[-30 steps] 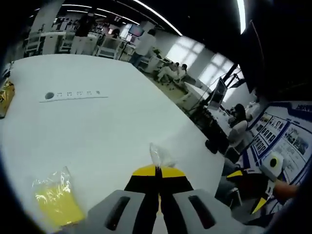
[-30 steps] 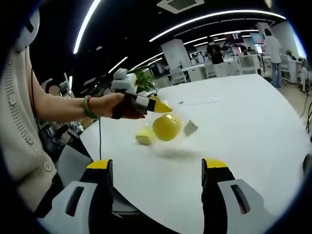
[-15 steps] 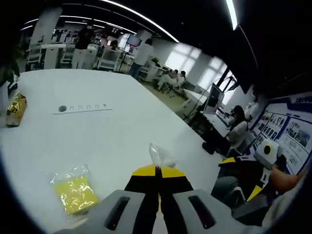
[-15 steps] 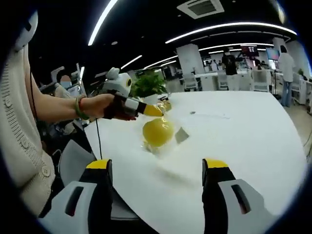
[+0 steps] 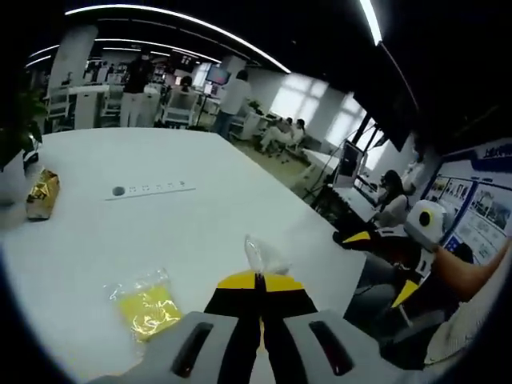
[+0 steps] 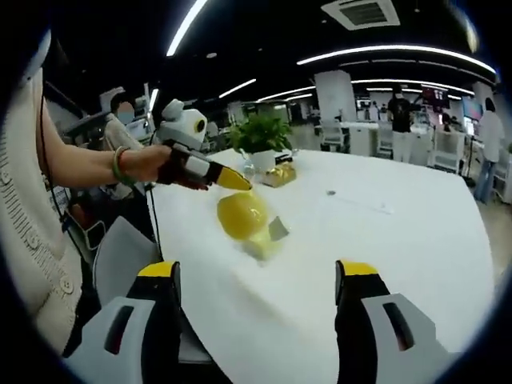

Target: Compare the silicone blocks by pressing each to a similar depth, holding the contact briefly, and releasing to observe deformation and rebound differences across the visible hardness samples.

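Note:
My left gripper (image 5: 258, 279) is shut on the top of a clear plastic bag (image 5: 261, 254). In the right gripper view that bag hangs from the left gripper (image 6: 235, 181) with a round yellow silicone block (image 6: 240, 214) inside, just above the white table (image 6: 384, 256). Under it lies a second yellow block in its own bag (image 6: 258, 249), also seen in the left gripper view as a bagged yellow block (image 5: 149, 305) at the lower left. My right gripper (image 6: 258, 270) stands open over the table's near edge, holding nothing. It enters the left gripper view as the right gripper (image 5: 382, 266).
A gold packet (image 5: 42, 194) and a potted plant (image 6: 260, 136) sit at the table's far end. A thin white strip with dots (image 5: 152, 190) lies flat on the table. A person's hand and sleeve (image 6: 32, 208) are on the left. People and desks fill the background.
Both views have swung round, bringing the gold packet and the plant into sight. The left gripper keeps its hold on the hanging bag, now closer to the bagged block on the table. The right stays open.

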Demonstrator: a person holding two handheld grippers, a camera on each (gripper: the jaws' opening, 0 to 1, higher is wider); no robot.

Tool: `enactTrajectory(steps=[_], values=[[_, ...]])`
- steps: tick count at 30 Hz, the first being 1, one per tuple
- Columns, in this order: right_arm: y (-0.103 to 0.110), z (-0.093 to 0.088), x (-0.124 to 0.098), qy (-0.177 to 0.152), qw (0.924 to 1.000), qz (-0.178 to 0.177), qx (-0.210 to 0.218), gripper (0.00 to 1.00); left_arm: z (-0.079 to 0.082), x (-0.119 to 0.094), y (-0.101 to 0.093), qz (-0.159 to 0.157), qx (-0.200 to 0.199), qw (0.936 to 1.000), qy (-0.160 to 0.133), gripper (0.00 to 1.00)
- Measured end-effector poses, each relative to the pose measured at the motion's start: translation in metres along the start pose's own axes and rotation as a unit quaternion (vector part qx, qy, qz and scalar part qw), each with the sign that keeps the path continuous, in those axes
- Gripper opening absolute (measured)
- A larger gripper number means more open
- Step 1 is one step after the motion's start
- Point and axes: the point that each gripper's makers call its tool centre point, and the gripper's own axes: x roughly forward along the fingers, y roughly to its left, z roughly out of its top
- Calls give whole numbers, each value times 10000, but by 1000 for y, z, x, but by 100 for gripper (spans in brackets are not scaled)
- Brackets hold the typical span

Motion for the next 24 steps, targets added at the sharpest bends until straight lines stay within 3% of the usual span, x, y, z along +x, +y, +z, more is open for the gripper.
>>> enactTrajectory(steps=[11, 24], values=[[3, 19, 30, 310, 9980, 439, -328, 77, 2, -10, -12, -83, 110, 9999, -30, 0], [14, 25, 74, 638, 9929, 845, -547, 77, 2, -16, -23, -235, 296, 9993, 59, 0]])
